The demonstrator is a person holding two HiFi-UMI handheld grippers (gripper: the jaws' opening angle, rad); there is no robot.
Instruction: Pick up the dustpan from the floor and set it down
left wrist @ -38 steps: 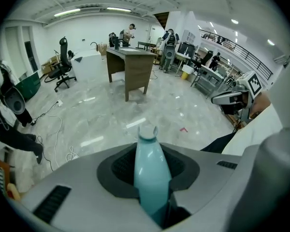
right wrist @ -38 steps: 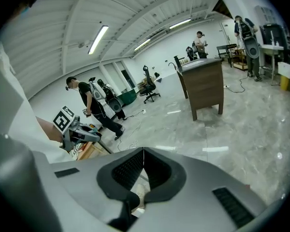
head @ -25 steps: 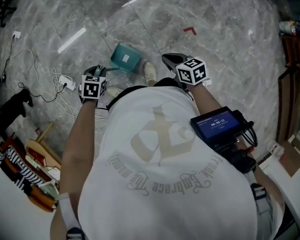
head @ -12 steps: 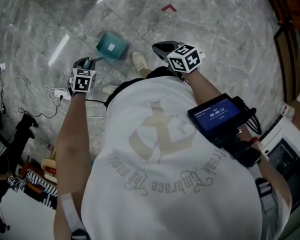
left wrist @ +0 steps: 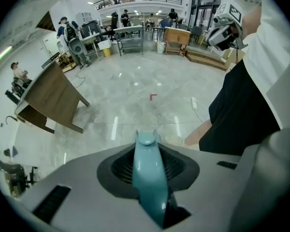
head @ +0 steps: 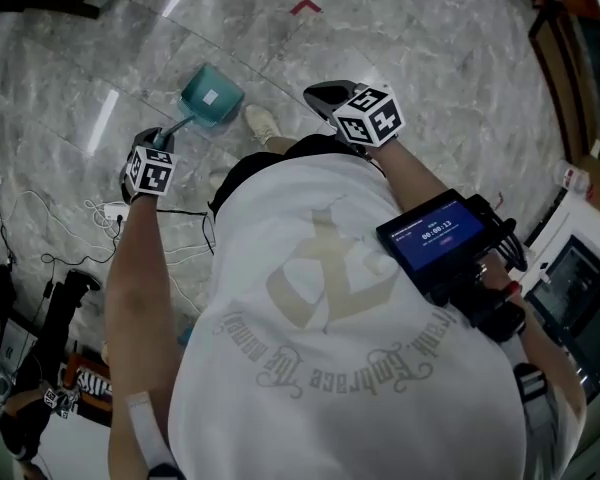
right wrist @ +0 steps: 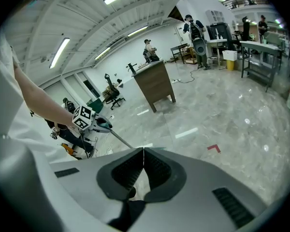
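The teal dustpan (head: 210, 96) lies low over the marble floor, just ahead of the person's shoe (head: 260, 123); whether it touches the floor I cannot tell. Its long handle (head: 180, 126) runs back into my left gripper (head: 165, 140). In the left gripper view that teal handle (left wrist: 147, 173) sits clamped between the jaws of the left gripper (left wrist: 146, 135), which is shut on it. My right gripper (head: 317, 91) hovers to the right of the dustpan, apart from it. The right gripper (right wrist: 143, 150) has its tips together and nothing in them. The right gripper view also catches the left gripper (right wrist: 89, 120).
A white power strip with loose cables (head: 110, 208) lies on the floor to the left. A red tape mark (head: 302, 8) is farther out. A wooden desk (left wrist: 48, 100) stands at the left, and shelving (head: 580, 48) lines the right. A screen device (head: 435, 238) rides on the right forearm.
The left gripper has sunk and rolled with the dustpan handle still in it, and the dustpan has dropped nearer the floor. The right gripper has shifted sideways. The head view has swung.
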